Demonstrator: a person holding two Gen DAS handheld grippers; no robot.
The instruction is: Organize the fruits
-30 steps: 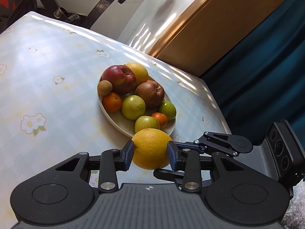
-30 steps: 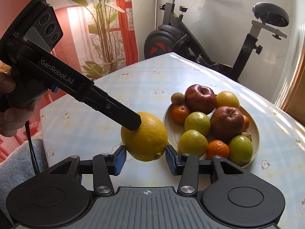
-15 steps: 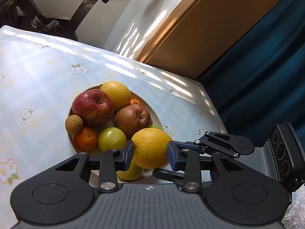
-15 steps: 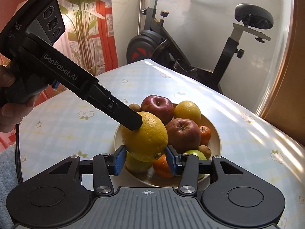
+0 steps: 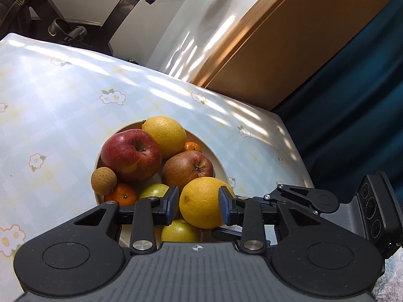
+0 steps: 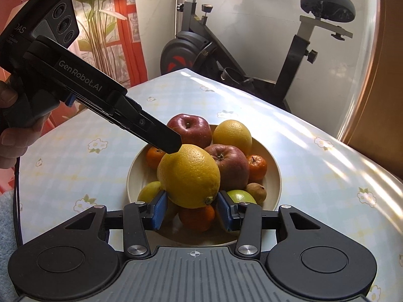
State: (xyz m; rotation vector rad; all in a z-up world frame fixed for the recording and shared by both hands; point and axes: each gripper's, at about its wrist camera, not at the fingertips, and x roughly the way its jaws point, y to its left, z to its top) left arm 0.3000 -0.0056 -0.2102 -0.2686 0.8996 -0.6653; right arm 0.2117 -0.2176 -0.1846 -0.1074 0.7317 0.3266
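A large yellow orange (image 5: 201,201) hangs over the piled fruit in a cream bowl (image 5: 216,154). My left gripper (image 5: 199,202) grips it by the sides, jaws still closing. In the right wrist view my right gripper (image 6: 191,211) pinches the lower half of the same orange (image 6: 189,173), its jaws closing too. One left finger (image 6: 161,138) lies on the orange's top left. Under it sit a red apple (image 5: 131,153), a brownish apple (image 5: 187,166), another yellow orange (image 5: 163,136), mandarins and green fruits.
The bowl (image 6: 274,176) stands on a table with a pale blue flowered cloth (image 5: 63,113). An exercise bike (image 6: 226,50) stands behind the table. A wooden panel (image 5: 289,37) and a dark blue curtain (image 5: 352,100) lie to the right. A hand (image 6: 10,136) holds the left gripper.
Both grippers carried the orange from in front of the bowl's near rim to above the fruit pile. The bowl now sits closer and lower in both views.
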